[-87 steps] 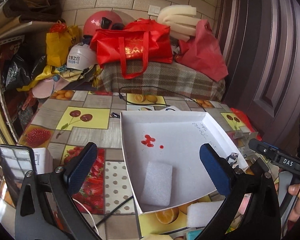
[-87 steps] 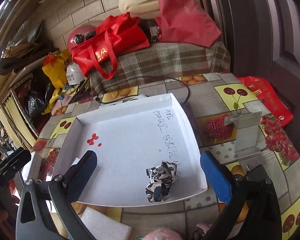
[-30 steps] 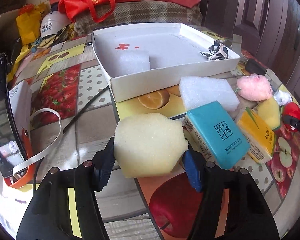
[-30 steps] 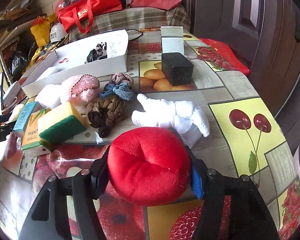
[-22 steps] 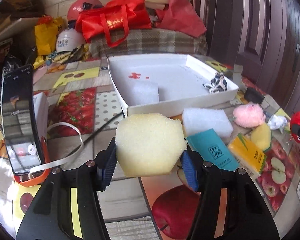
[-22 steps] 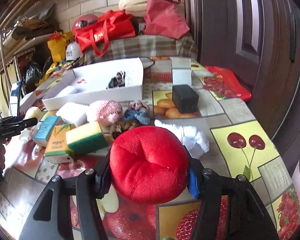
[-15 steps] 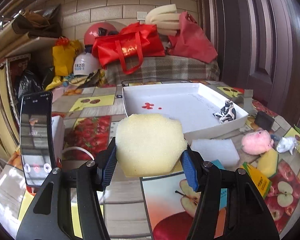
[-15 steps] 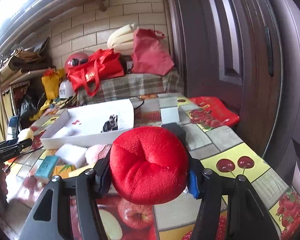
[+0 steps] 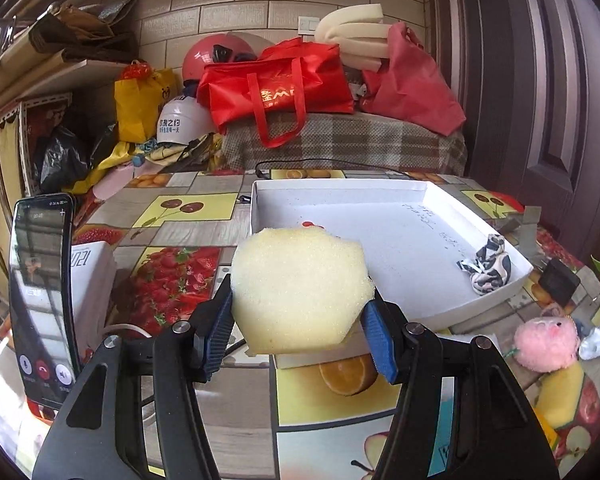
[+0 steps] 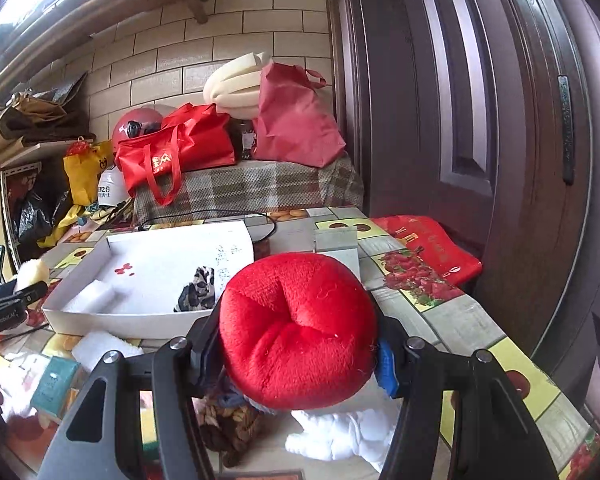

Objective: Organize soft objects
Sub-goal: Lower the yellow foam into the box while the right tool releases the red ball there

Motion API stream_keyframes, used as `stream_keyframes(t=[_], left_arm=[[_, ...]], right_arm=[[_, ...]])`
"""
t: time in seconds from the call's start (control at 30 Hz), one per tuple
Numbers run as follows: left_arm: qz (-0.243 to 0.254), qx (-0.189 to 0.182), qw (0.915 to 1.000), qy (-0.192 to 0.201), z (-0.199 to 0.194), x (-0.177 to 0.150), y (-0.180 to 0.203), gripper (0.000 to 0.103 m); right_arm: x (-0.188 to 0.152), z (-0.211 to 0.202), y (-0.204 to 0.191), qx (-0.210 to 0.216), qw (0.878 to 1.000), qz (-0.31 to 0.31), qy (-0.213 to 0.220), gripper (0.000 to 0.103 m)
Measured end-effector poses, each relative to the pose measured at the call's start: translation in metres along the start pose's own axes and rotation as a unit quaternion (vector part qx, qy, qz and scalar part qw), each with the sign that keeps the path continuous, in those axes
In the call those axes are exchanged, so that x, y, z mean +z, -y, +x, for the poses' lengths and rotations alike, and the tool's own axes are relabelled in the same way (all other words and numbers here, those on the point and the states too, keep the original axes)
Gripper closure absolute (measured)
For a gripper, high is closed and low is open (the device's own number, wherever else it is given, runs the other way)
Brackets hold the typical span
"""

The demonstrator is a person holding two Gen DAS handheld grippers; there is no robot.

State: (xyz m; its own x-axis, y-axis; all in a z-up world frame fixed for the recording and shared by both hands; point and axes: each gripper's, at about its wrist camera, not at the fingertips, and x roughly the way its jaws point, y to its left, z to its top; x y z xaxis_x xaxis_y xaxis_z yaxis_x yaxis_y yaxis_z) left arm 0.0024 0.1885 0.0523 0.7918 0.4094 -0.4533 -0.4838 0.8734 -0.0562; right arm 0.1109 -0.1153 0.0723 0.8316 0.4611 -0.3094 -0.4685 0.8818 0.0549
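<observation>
Both grippers ride higher than half a second ago, and each keeps its load: in the left view the tray has slid from the upper middle of the frame down to the centre, partly behind the sponge, and in the right view more of the door fills the right side while the table has sunk lower. The left gripper [image 9: 298, 334] is closed to a medium gap on a pale yellow sponge [image 9: 300, 294], its blue pads [image 9: 376, 344] pressing into the sponge's lower sides; the sponge sits at frame centre, clear of the table and in front of the tray's near left corner. The right gripper [image 10: 298, 354] is clamped on a red plush [image 10: 296, 328], the round toy bulging out above and ahead of the fingers, centre frame. In the left view the white tray [image 9: 420, 194] lies just beyond the sponge, with a black-and-white cloth [image 9: 486, 266] in its right near corner. In the right view a white foam block [image 10: 98, 292] lies in the tray's near left corner, left of centre. On the table [image 9: 188, 210], at lower right of the left view, a pink plush [image 9: 546, 344] lies beside the tray. A phone [image 9: 42, 300] stands upright at the left edge.
</observation>
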Motion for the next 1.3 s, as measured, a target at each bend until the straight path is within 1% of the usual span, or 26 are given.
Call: stream_keyframes(t=[0.07,0.17,0.27,0.37,0.47,0.53,0.6,0.7,0.8,0.9,1.03,1.1,1.13,1.17,1.2,1.23,1.27,1.3], left_arm=[[-0.004,0.003,0.9999,-0.01,0.009,0.005,0.003,0.044],[0.007,0.006,0.9995,-0.031,0.024,0.017,0.013,0.044],[0.006,0.002,0.9985,-0.054,0.04,0.032,0.018,0.044],[0.004,-0.003,0.9984,-0.056,0.046,0.043,0.018,0.044],[-0.001,-0.018,0.9979,-0.063,0.053,0.052,0.014,0.044],[-0.01,-0.025,0.9973,-0.068,0.06,0.055,0.011,0.044],[-0.024,-0.033,0.9964,-0.074,0.067,0.058,0.008,0.044],[-0.025,-0.043,0.9956,-0.079,0.075,0.059,0.009,0.044],[-0.022,-0.054,0.9946,-0.086,0.081,0.058,0.01,0.044],[-0.019,-0.049,0.9943,-0.093,0.086,0.057,0.01,0.043],[-0.027,-0.038,0.9941,-0.098,0.09,0.056,0.003,0.041],[-0.029,-0.026,0.9949,-0.093,0.089,0.057,0.001,0.038],[-0.03,-0.023,0.9953,-0.089,0.087,0.057,-0.001,0.034],[-0.034,-0.019,0.9957,-0.084,0.086,0.058,-0.003,0.023],[-0.039,-0.017,0.9961,-0.077,0.084,0.059,-0.005,0.019],[-0.044,-0.014,0.9966,-0.069,0.081,0.06,-0.007,0.008],[-0.046,-0.008,0.9971,-0.06,0.078,0.061,-0.009,0.0],[-0.048,-0.005,0.9975,-0.052,0.075,0.062,-0.01,0.0]], right_arm=[[0.009,0.005,-0.006,0.014,1.0,0.002,-0.002,0.043],[0.023,0.017,-0.02,0.04,0.999,-0.002,-0.015,0.043],[0.037,0.039,-0.037,0.074,0.996,0.004,-0.05,0.043],[0.05,0.062,-0.055,0.096,0.992,0.009,-0.079,0.043],[0.055,0.087,-0.081,0.085,0.99,-0.017,-0.112,0.043],[0.054,0.105,-0.096,0.072,0.987,-0.028,-0.138,0.043],[0.05,0.121,-0.109,0.061,0.985,-0.037,-0.156,0.043],[0.041,0.138,-0.128,0.045,0.983,-0.061,-0.169,0.043],[0.034,0.15,-0.137,0.036,0.98,-0.073,-0.182,0.043],[0.032,0.158,-0.141,0.031,0.978,-0.08,-0.188,0.042],[0.031,0.16,-0.146,0.027,0.978,-0.091,-0.185,0.039],[0.032,0.16,-0.148,0.029,0.979,-0.092,-0.18,0.037],[0.032,0.16,-0.15,0.03,0.979,-0.093,-0.178,0.032],[0.033,0.159,-0.151,0.03,0.979,-0.096,-0.175,0.022],[0.033,0.158,-0.152,0.029,0.98,-0.098,-0.171,0.017],[0.033,0.157,-0.153,0.028,0.98,-0.1,-0.168,0.01],[0.034,0.156,-0.154,0.026,0.981,-0.102,-0.163,0.005],[0.034,0.155,-0.154,0.019,0.982,-0.103,-0.159,0.002]])
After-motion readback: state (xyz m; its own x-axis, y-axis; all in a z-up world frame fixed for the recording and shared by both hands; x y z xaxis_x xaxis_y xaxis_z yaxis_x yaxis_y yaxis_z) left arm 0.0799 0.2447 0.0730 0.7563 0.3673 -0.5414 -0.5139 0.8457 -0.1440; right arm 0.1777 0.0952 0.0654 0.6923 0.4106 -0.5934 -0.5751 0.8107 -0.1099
